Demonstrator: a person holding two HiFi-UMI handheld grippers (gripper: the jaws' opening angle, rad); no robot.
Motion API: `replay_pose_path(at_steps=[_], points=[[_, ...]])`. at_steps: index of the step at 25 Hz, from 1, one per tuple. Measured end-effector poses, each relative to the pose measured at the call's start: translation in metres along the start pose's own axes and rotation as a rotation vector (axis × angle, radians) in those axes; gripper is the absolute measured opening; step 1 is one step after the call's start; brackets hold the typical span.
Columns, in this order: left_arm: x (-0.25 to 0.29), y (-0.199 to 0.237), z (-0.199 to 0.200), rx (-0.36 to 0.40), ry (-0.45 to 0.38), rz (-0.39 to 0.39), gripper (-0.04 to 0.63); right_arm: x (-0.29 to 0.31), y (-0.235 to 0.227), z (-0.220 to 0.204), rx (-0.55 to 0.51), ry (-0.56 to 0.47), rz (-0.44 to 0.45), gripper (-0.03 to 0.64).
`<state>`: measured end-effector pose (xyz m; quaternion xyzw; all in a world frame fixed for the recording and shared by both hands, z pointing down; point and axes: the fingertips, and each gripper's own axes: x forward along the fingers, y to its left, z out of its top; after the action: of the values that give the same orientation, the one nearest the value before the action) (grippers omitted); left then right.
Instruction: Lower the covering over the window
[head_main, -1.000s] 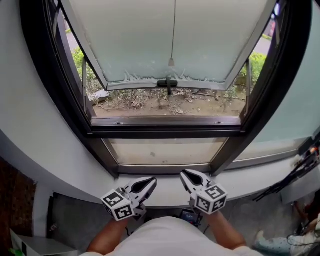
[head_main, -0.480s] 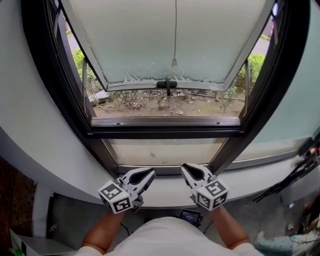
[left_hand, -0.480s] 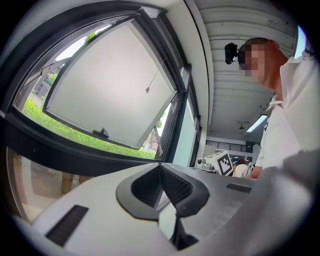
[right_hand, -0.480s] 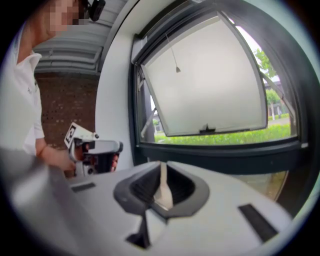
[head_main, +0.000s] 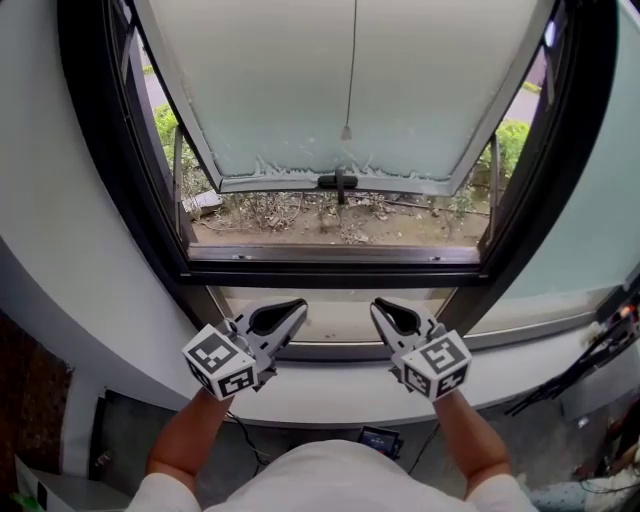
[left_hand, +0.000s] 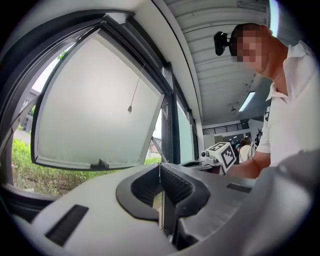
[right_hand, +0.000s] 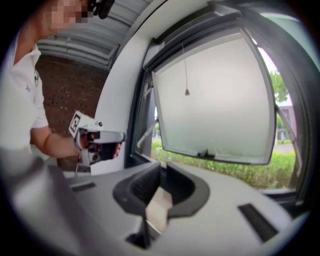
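The left tongs (head_main: 293, 312) and right tongs (head_main: 383, 315) are pressed together and empty at lower centre. The pull cord (head_main: 349, 70) hangs vertically at upper centre, well above and between them, slightly nearer the right tongs. The covering itself sits out of frame above.

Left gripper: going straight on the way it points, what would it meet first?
Probably the tilted-out frosted sash, near its lower right corner; the left gripper, shut and empty, aims about there. It might pass under it through the open gap; depth is unclear.
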<state>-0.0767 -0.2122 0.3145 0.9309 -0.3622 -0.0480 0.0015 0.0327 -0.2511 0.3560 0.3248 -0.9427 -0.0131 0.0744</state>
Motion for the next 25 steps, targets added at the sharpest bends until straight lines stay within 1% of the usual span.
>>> replay_pose_path(at_steps=[8, 12, 16, 18, 25], points=[[0.014, 0.023, 0.062, 0.233, -0.004, 0.026, 0.015, 0.008, -0.024, 0.080, -0.187, -0.082, -0.040, 0.029], [0.019, 0.032, 0.091, 0.325, -0.017, 0.044, 0.015, 0.011, -0.030, 0.112, -0.267, -0.116, -0.050, 0.029], [0.022, 0.044, 0.122, 0.422, -0.042, 0.086, 0.015, 0.015, -0.037, 0.133, -0.349, -0.124, -0.068, 0.029], [0.026, 0.047, 0.134, 0.467, -0.046, 0.095, 0.015, 0.017, -0.041, 0.143, -0.378, -0.128, -0.076, 0.029], [0.042, 0.057, 0.170, 0.623, -0.021, 0.109, 0.015, 0.027, -0.059, 0.184, -0.512, -0.129, -0.116, 0.029]])
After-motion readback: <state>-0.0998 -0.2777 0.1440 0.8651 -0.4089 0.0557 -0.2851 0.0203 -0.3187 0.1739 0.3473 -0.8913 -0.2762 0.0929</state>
